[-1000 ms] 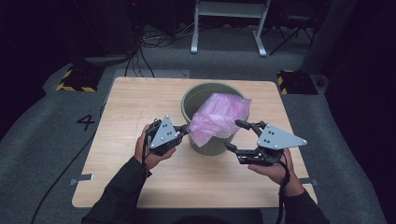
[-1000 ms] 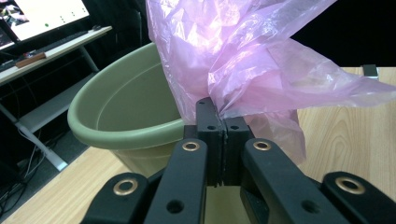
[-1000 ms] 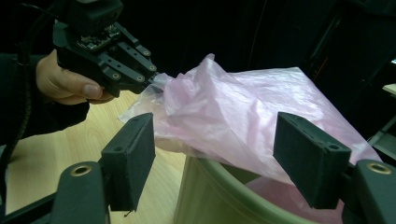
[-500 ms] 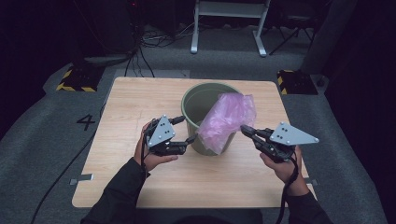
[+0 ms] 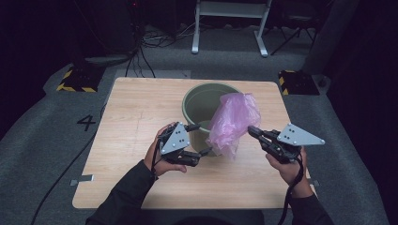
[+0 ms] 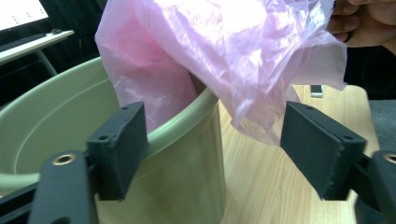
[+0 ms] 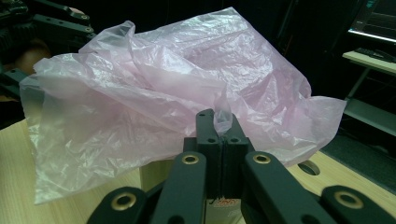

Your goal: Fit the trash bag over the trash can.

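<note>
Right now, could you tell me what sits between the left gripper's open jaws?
In the left gripper view, the green plastic bucket's rim and a fold of the thin pink plastic bag.

Both forearms reached in from the bottom edge. Left gripper (image 5: 202, 139) sat w/ jaws apart, pads bare. Right gripper (image 5: 251, 130) pointed left, jaws pressed together, hand underneath.

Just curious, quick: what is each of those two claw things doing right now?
Left gripper: open, holding nothing, fingers either side of the green bucket rim.
Right gripper: shut on the pink plastic bag.
</note>
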Available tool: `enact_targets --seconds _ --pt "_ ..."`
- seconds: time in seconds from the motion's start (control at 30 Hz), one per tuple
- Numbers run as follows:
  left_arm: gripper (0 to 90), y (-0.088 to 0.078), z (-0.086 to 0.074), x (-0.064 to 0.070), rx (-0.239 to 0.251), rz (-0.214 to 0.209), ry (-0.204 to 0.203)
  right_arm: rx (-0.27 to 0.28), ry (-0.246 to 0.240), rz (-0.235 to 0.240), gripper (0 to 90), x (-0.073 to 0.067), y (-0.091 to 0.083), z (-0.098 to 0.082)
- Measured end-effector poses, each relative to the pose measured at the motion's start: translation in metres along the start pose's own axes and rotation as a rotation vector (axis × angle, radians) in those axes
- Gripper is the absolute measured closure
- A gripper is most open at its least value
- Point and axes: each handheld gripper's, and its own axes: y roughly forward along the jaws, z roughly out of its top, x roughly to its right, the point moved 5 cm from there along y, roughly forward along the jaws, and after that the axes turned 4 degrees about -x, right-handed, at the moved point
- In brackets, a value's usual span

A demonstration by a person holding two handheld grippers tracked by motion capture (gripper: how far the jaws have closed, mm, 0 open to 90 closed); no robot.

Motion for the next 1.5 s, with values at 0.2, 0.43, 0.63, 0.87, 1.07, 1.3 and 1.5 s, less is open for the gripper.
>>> enact_targets --seconds 0.2,0.43,0.63,0.87,1.07,1.3,1.5 --pt "64.1 0.005 0.006 -0.003 -0.018 0.032 0.040 0.009 0.000 0.002 82.1 -0.002 0.002 0.000" --pt "89.6 0.007 0.007 -0.004 -0.040 0.045 0.080 0.011 -0.016 -0.011 55.0 -0.008 0.003 0.003" --pt "90.0 0.008 0.010 -0.003 -0.058 0.068 0.087 0.031 -0.051 -0.021 42.2 -0.021 -0.002 0.007" --pt "90.0 0.006 0.009 -0.004 -0.066 0.072 0.077 0.072 -0.080 0.011 44.6 -0.038 -0.016 0.007" --pt "90.0 0.007 0.009 -0.003 -0.067 0.072 0.074 0.108 -0.126 0.084 49.5 -0.061 -0.028 0.007" --pt "90.0 0.007 0.009 -0.003 -0.069 0.077 0.078 0.095 -0.183 0.023 50.2 -0.073 -0.031 0.008" --pt "90.0 0.003 0.008 -0.005 -0.066 0.074 0.073 0.044 -0.100 -0.058 50.1 -0.053 -0.031 -0.003"
